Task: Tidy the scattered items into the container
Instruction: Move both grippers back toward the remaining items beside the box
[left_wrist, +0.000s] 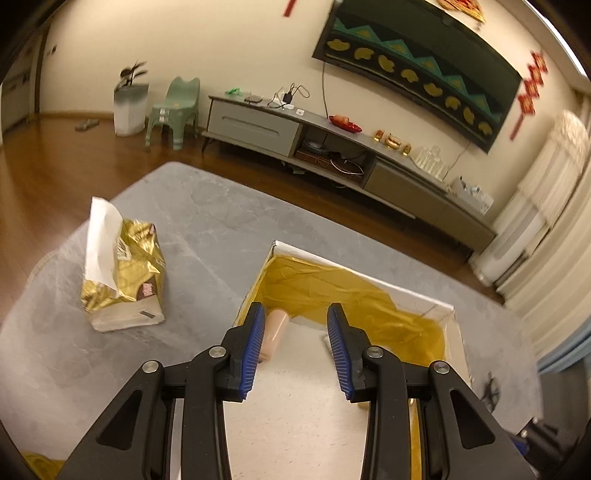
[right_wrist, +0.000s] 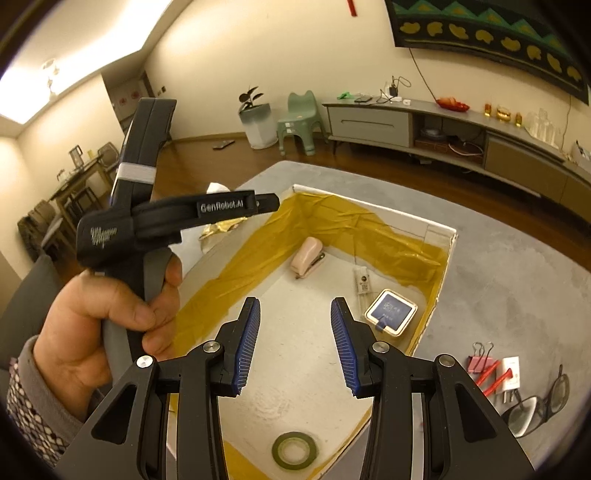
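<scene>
A white box lined with gold foil (right_wrist: 448, 236) (left_wrist: 452, 308) sits on a grey rug. Inside lie a pink stapler (right_wrist: 306, 256) (left_wrist: 273, 332), a clear slim packet (right_wrist: 362, 286), a blue square item in a clear case (right_wrist: 390, 312) and a green tape roll (right_wrist: 294, 449). My right gripper (right_wrist: 295, 314) hovers open over the box, empty. My left gripper (left_wrist: 295, 321) is open above the box beside the stapler, holding nothing. On the rug to the right lie binder clips (right_wrist: 480, 360), red pens (right_wrist: 493, 373), a white card (right_wrist: 513, 373) and glasses (right_wrist: 535, 406).
A gold tissue pack (left_wrist: 125, 273) with a tissue sticking out stands on the rug left of the box. A hand (right_wrist: 110, 310) holds the left gripper's handle. A grey TV cabinet (left_wrist: 332, 147), a green stool (left_wrist: 177, 110) and a plant pot (left_wrist: 129, 107) line the far wall.
</scene>
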